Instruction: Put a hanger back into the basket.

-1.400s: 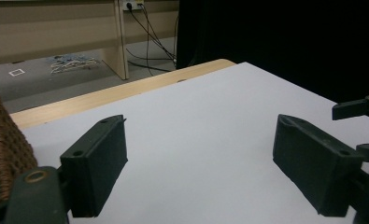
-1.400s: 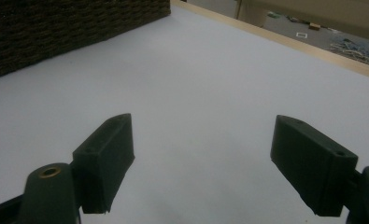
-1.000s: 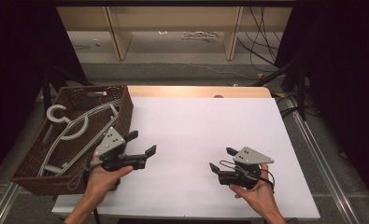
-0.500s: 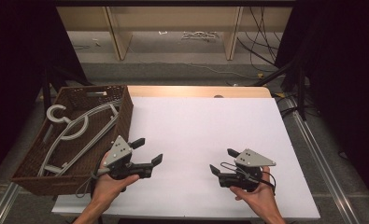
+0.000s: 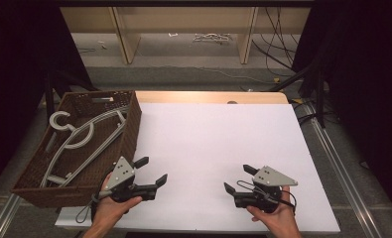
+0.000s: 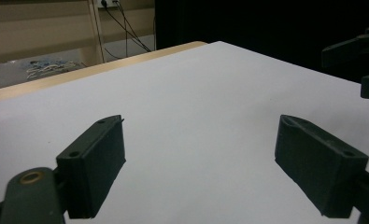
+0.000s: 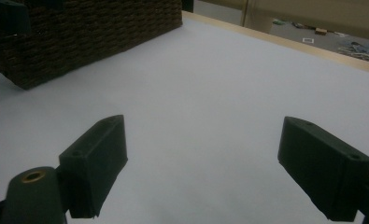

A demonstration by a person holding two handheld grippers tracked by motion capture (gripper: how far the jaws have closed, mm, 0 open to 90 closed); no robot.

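I see a white table (image 5: 213, 144), wood strip at far edge, dark room w/ shelving behind. Wicker basket (image 5: 129, 131) at left holds grey hangers (image 5: 82, 136). Left gripper (image 5: 151, 171) jaws apart, empty, just right of basket; right gripper (image 5: 238, 179) jaws just opened, nothing between, near edge.

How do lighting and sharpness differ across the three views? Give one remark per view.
High view: bright white table, surroundings nearly black, basket interior dim. Left gripper view: near jaws soft, faint shadows on the white surface, black backdrop. Right gripper view: near jaws blurred, basket weave fairly clear, even light without glare.
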